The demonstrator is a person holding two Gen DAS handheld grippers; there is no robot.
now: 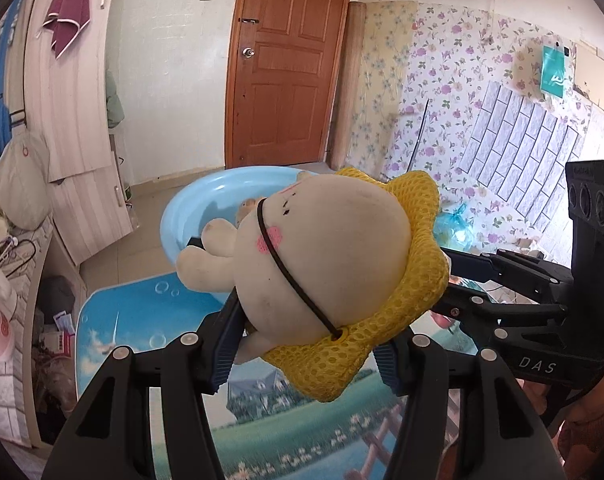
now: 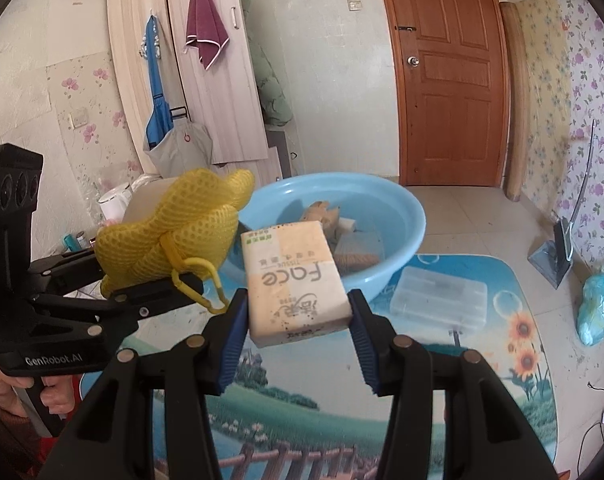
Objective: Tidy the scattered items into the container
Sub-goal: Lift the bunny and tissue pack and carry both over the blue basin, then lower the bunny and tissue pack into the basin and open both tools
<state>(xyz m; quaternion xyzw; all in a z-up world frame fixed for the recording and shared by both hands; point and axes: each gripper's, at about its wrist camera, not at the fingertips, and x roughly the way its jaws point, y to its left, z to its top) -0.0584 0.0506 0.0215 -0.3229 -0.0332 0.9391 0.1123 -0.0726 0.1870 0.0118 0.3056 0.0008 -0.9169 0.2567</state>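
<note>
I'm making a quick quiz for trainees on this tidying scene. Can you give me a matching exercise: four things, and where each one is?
Things:
1. cream plush toy with yellow mesh hood
2. face tissue pack
3. clear plastic lidded box
4. round light-blue plastic basin

Places:
A. lying on the printed floor mat
B. in the right claw
C. in the left claw
D. ahead on the floor, already holding items

Pairs: 1-C, 2-B, 3-A, 4-D

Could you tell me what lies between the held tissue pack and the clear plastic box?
In the right wrist view, only the blue basin's near rim and bare mat.
</note>
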